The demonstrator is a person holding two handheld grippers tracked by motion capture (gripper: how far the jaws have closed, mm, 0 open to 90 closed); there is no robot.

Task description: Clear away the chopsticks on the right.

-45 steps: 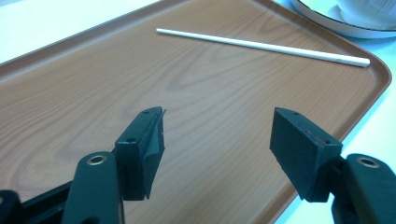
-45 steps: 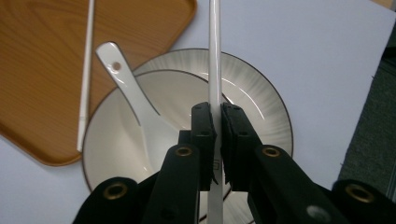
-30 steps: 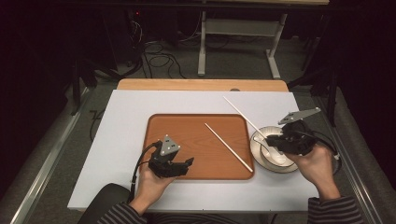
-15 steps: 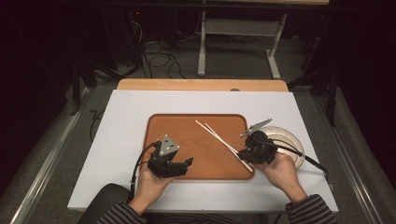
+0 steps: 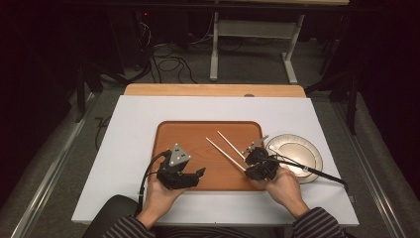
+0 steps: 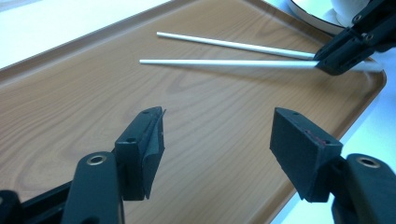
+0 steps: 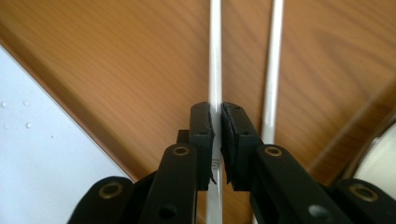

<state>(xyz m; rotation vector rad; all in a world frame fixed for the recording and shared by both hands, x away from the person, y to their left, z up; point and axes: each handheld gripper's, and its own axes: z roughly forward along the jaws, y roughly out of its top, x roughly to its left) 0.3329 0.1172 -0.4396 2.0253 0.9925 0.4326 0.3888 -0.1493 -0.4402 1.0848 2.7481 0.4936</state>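
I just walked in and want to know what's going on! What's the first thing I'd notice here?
Two thin white chopsticks lying side by side on the brown wooden tray in the middle of the white table. The right claw is pinched shut on one of them, near the tray's right edge. The left claw hangs wide open over the tray's near left part, and a pale plate sits just right of the tray.

Chopsticks (image 5: 224,148) on tray (image 5: 171,131); plate (image 5: 303,148) right of tray.

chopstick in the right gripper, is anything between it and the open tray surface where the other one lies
Nothing visible does. The right gripper is shut on one white chopstick just above the bare wooden tray, and the second chopstick lies beside it, apart. The left gripper sits open at the tray's near edge, off to the side.
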